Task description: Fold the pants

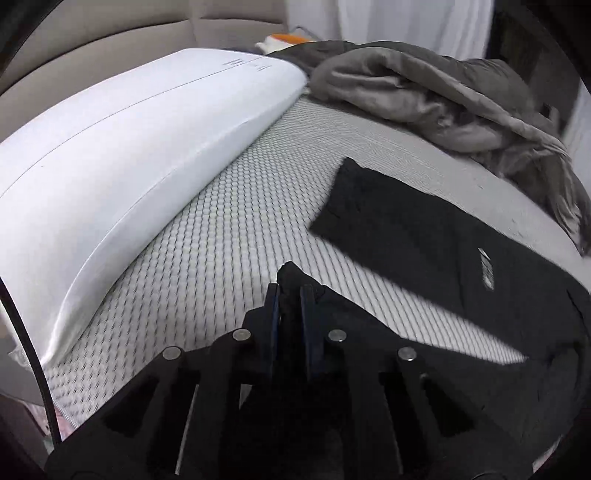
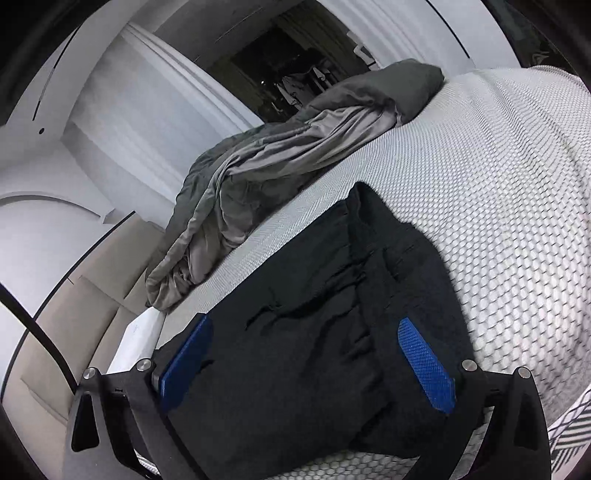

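Black pants [image 1: 436,236] lie spread on the white honeycomb mattress [image 1: 229,221]; one leg stretches away to the upper middle and shows a small white logo. My left gripper [image 1: 291,291] is shut on the end of the other pant leg, held just above the mattress. In the right wrist view the gathered waistband part of the pants [image 2: 332,295] lies between the blue pads [image 2: 424,365] of my right gripper [image 2: 304,328], which is wide open and hovers over the fabric.
A long white pillow [image 1: 122,147] lies along the left of the bed. A crumpled grey blanket [image 1: 443,92] sits at the far side; it also shows in the right wrist view [image 2: 280,147]. A beige headboard [image 1: 110,33] stands behind.
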{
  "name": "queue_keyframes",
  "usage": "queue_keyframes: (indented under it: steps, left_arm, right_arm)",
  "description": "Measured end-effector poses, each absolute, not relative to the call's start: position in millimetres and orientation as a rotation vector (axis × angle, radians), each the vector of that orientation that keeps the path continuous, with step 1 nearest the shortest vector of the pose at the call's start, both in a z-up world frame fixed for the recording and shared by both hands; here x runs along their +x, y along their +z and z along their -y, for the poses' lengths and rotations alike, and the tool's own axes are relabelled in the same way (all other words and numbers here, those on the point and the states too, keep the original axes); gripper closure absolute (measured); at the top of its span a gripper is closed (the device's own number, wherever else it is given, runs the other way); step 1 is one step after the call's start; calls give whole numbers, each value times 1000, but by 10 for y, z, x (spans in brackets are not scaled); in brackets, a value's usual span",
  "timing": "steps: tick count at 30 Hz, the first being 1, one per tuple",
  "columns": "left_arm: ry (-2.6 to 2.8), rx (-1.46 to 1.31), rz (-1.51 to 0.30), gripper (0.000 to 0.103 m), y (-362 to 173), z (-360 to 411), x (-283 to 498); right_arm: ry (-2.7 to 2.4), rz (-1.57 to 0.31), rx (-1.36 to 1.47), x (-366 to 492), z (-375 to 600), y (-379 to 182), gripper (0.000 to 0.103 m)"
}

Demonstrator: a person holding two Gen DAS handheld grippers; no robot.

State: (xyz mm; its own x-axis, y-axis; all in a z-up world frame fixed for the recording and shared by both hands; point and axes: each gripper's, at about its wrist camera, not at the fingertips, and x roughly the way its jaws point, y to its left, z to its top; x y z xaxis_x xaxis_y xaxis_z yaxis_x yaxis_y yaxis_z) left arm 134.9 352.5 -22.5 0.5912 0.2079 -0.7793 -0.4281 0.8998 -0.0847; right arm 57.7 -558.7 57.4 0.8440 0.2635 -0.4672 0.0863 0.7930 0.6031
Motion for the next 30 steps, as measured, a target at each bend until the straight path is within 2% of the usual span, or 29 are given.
queue_keyframes:
  steps: [4, 6, 8, 10, 15, 17, 19, 21, 22, 23, 24, 25, 30]
  left_arm:
    - [468, -328, -1013, 93, -486, -3676, 1575]
    - [449, -366, -977, 80, -461, -3627, 1439]
    - [420, -393, -929, 47, -370, -3530, 1247]
    - [404, -416, -881, 35, -245, -3402, 1032]
    - [392, -460, -802, 31, -36, -3077, 531]
    - [398, -480, -798, 31, -46, -2934, 446]
    - [382, -488, -802, 31, -125, -2761, 395]
    - [357, -466, -814, 31, -263, -2568, 389]
    - [352, -440, -829, 31, -357, -2479, 443]
    - [354, -398, -853, 31, -429, -2414, 490]
    - [369, -356, -876, 31, -489, -2374, 537]
    - [384, -325, -886, 31, -527, -2345, 555]
    - [391, -246, -913, 31, -664, -2279, 680]
  right_arm:
    - [50, -584, 638, 486, 5696, 511, 1]
    - [23, -612, 646, 412, 5770, 420, 1]
    - [1, -642, 661, 312, 5845, 327, 1]
    - [-24, -659, 693, 198, 5937, 256, 1]
    - [22, -652, 896, 4, 6147, 61, 3]
    - [98, -671, 995, 22, 6148, -47, 14]
    - [138, -731, 1064, 85, 6095, -184, 17]
    - [130, -782, 1056, 172, 6015, -275, 24]
    - [110, -788, 1031, 208, 5992, -284, 34]
    - [91, -786, 1014, 218, 5988, -276, 53]
    - [70, -778, 977, 208, 5990, -233, 67]
    - [56, -747, 953, 179, 6008, -167, 88]
    - [-46, -651, 871, 105, 6200, 34, 89]
